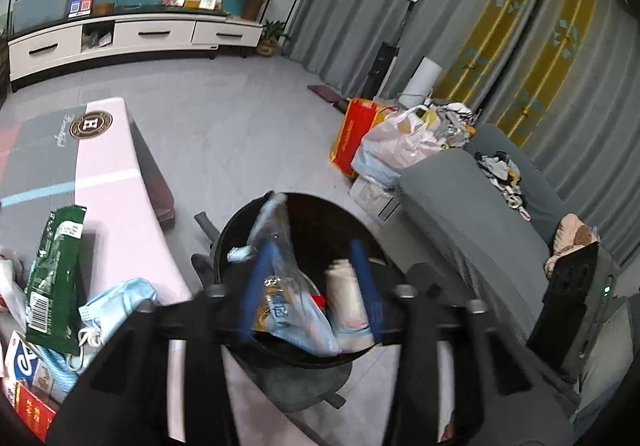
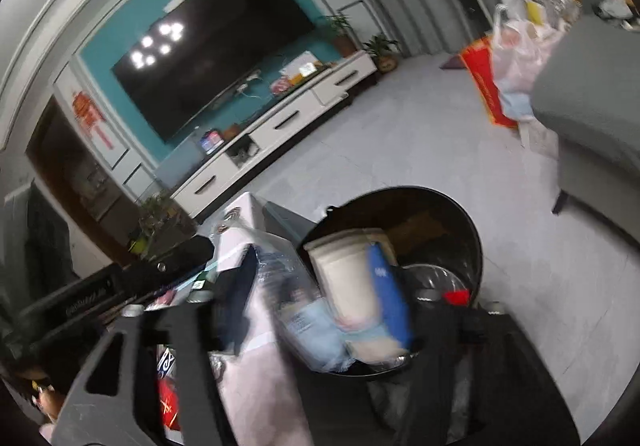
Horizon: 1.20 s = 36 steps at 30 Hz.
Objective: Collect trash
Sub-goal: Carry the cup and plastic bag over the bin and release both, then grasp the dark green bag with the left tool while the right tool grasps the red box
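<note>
A black round trash bin (image 1: 352, 222) stands on the floor by the pink table (image 1: 116, 202); it also shows in the right wrist view (image 2: 460, 218). My left gripper (image 1: 314, 286) hangs over the bin, its blue fingers (image 1: 256, 286) spread apart, with a clear plastic wrapper (image 1: 280, 278) and a white paper cup (image 1: 346, 298) between them. My right gripper (image 2: 316, 294) is also over the bin, its fingers closed on the white cup (image 2: 348, 274) and a crumpled plastic wrapper (image 2: 292, 286). A red scrap (image 2: 456, 296) lies inside the bin.
On the table's near left lie a green packet (image 1: 56, 270), a blue face mask (image 1: 116, 302), a toothpaste box (image 1: 24, 362) and a red box (image 1: 34, 412). A grey sofa (image 1: 472, 214) stands right of the bin. Bags (image 1: 396, 146) are piled on the floor beyond.
</note>
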### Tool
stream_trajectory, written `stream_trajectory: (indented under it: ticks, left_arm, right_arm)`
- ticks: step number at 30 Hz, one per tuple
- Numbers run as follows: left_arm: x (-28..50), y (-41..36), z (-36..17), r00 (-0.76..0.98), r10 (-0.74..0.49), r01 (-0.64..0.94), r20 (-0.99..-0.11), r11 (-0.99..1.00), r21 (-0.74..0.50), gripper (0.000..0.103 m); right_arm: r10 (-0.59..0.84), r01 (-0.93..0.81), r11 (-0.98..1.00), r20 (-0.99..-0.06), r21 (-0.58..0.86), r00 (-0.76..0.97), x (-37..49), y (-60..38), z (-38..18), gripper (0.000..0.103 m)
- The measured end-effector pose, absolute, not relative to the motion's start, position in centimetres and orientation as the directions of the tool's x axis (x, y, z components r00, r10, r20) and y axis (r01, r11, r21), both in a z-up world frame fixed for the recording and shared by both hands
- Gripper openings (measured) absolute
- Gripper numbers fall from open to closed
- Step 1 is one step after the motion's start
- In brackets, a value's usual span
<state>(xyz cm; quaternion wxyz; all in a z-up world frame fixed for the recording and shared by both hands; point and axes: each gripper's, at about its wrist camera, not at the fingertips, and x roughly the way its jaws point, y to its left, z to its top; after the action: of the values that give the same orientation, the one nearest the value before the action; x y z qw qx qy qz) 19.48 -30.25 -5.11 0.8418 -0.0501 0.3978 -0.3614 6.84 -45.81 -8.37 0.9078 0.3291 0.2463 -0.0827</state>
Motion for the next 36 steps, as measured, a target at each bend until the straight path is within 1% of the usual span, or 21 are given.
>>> stream_trajectory:
  ticks: [2,3,4,8,9,10,12,15,16,19,22,27,28,30,31,32,34,35,36]
  left_arm:
    - [19.6,-30.3,-5.7,0.416,-0.642,0.561,-0.644,0.739,-0.374,0.048]
    - [19.5,-30.1,-5.9,0.411,-0.645,0.562,-0.644,0.736,-0.379,0.053]
    - [19.4,-29.9,-6.0,0.409,-0.647,0.561,-0.643,0.735,-0.382,0.061]
    - [18.3,-27.9,-6.0,0.407,-0.656,0.571,-0.635,0.726,-0.384,0.077]
    - [18.0,-27.4,-5.9,0.408,-0.657,0.572,-0.635,0.725,-0.383,0.084]
    - [17.5,-26.9,-6.0,0.41,-0.657,0.574,-0.633,0.725,-0.38,0.089]
    - [16.3,-25.3,-6.3,0.416,-0.648,0.573,-0.638,0.732,-0.37,0.092]
    - [14.6,-22.5,-7.2,0.404,-0.657,0.556,-0.637,0.729,-0.399,0.097]
    - [14.2,-21.7,-7.4,0.402,-0.66,0.551,-0.635,0.728,-0.409,0.098]
    - [12.7,-18.5,-7.5,0.402,-0.671,0.533,-0.623,0.725,-0.436,0.1]
    - [11.4,-14.4,-7.0,0.446,-0.67,0.505,-0.594,0.736,-0.451,0.1]
    - [10.8,-7.2,-6.2,0.574,-0.592,0.408,-0.565,0.805,-0.43,0.1]
    - [11.1,-6.3,-6.1,0.59,-0.573,0.394,-0.568,0.819,-0.417,0.1]
    - [11.7,-4.5,-6.2,0.61,-0.508,0.362,-0.609,0.862,-0.356,0.1]
    - [12.0,-3.8,-6.3,0.603,-0.479,0.36,-0.638,0.877,-0.318,0.1]
    - [12.0,-2.7,-6.4,0.604,-0.462,0.354,-0.65,0.886,-0.301,0.1]
    - [11.7,-0.6,-6.5,0.623,-0.473,0.339,-0.623,0.881,-0.33,0.1]
    - [11.3,1.0,-6.6,0.639,-0.488,0.332,-0.595,0.872,-0.359,0.1]
    - [11.1,1.9,-6.7,0.652,-0.476,0.317,-0.59,0.878,-0.359,0.1]
  right_arm:
    - [0.015,0.327,0.755,-0.513,0.569,0.858,6.9,-46.2,-8.7,0.064]
    - [0.015,0.332,0.747,-0.514,0.576,0.858,6.9,-46.4,-8.8,0.064]
    - [0.014,0.336,0.742,-0.515,0.58,0.857,6.9,-46.5,-8.8,0.064]
    - [0.016,0.348,0.725,-0.52,0.594,0.854,7.0,-46.5,-8.8,0.064]
    - [0.018,0.349,0.727,-0.524,0.591,0.851,7.1,-46.3,-8.8,0.064]
    - [0.021,0.348,0.73,-0.527,0.589,0.85,7.3,-46.2,-8.7,0.064]
    - [0.028,0.34,0.741,-0.532,0.579,0.846,7.8,-45.8,-8.5,0.065]
    - [0.041,0.318,0.77,-0.541,0.553,0.84,8.4,-44.3,-8.1,0.066]
    - [0.047,0.306,0.786,-0.545,0.537,0.837,8.6,-43.5,-7.9,0.068]
    - [0.069,0.271,0.82,-0.557,0.504,0.828,9.2,-41.4,-7.5,0.069]
    - [0.124,0.196,0.856,-0.558,0.479,0.821,9.7,-38.7,-6.9,0.071]
    - [0.245,0.011,0.909,-0.554,0.417,0.796,10.2,-33.4,-5.8,0.077]
    - [0.274,-0.037,0.917,-0.56,0.398,0.782,10.3,-32.0,-5.7,0.079]
    - [0.325,-0.123,0.926,-0.586,0.358,0.743,10.6,-28.9,-5.8,0.08]
    - [0.335,-0.15,0.929,-0.597,0.338,0.729,10.7,-27.8,-5.8,0.08]
    - [0.342,-0.177,0.932,-0.61,0.315,0.715,10.8,-26.6,-6.0,0.08]
    - [0.346,-0.231,0.938,-0.64,0.26,0.686,11.0,-23.9,-6.5,0.08]
    - [0.346,-0.257,0.938,-0.654,0.232,0.673,11.1,-22.6,-6.8,0.08]
    - [0.346,-0.274,0.937,-0.662,0.215,0.665,11.2,-21.7,-7.0,0.08]
